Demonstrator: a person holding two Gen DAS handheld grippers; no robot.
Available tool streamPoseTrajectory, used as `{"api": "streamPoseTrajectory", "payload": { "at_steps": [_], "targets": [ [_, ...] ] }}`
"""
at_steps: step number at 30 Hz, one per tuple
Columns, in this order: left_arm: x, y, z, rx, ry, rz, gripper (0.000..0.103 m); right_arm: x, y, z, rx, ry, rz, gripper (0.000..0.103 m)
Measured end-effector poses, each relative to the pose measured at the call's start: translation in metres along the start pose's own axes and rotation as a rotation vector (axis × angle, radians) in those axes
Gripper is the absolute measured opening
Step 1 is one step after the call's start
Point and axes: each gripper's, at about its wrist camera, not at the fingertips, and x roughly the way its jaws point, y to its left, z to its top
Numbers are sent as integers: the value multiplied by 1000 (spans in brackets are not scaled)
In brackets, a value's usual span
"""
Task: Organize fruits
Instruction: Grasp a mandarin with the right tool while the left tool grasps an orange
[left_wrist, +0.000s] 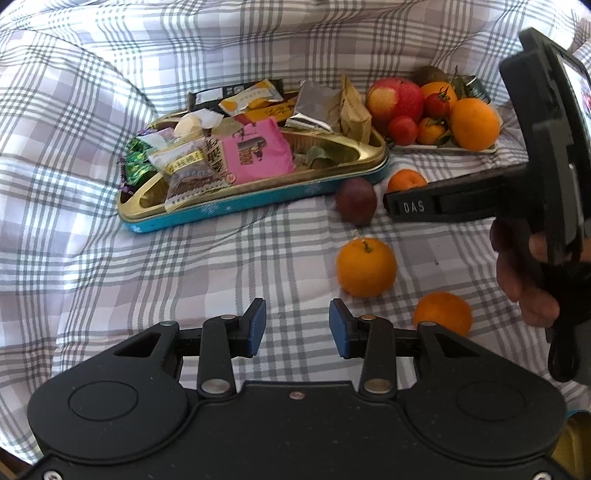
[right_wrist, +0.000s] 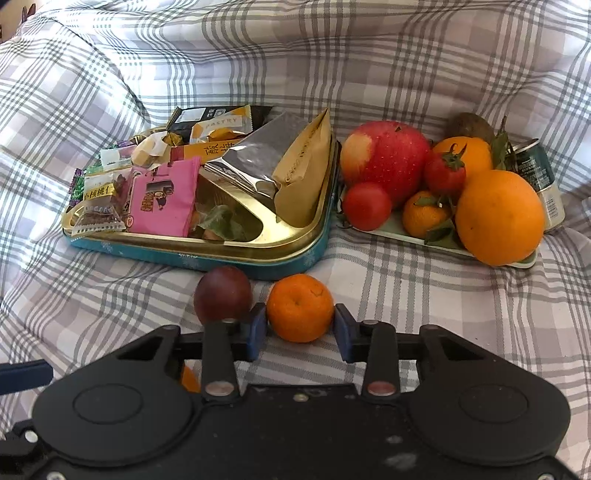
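My right gripper (right_wrist: 300, 325) is shut on a small mandarin (right_wrist: 300, 308) that rests on the checked cloth, a blue pad against each side of it. A dark purple fruit (right_wrist: 223, 293) sits just left of it, touching the left finger. In the left wrist view the same mandarin (left_wrist: 406, 180) shows behind one of the right gripper's fingers (left_wrist: 413, 206). My left gripper (left_wrist: 297, 321) is open over bare cloth, nothing between its pads. An orange (left_wrist: 365, 266) lies just beyond it, and another orange (left_wrist: 443, 312) to its right.
A white tray (right_wrist: 391, 229) at the back right holds a red apple (right_wrist: 386, 158), tomatoes, mandarins and a big orange (right_wrist: 498, 218); a can (right_wrist: 543, 184) stands beside it. A blue and gold tin (right_wrist: 288, 254) of snack packets lies at the left. A hand (left_wrist: 524, 273) grips the right tool.
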Motion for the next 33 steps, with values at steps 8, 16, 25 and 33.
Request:
{"api": "streamPoseTrajectory", "payload": {
  "at_steps": [8, 16, 25, 33],
  "targets": [
    [-2, -11, 11, 20, -48, -54, 48, -27, -26, -9, 80, -16, -15, 39],
    [10, -26, 21, 67, -53, -73, 48, -48, -47, -26, 142, -16, -30, 39],
    [21, -38, 27, 79, -51, -100, 52, -54, -50, -40, 150, -10, -43, 39],
    [31, -49, 35, 87, -53, -101, 52, -55, -52, -44, 173, 0, -43, 39]
  ]
}}
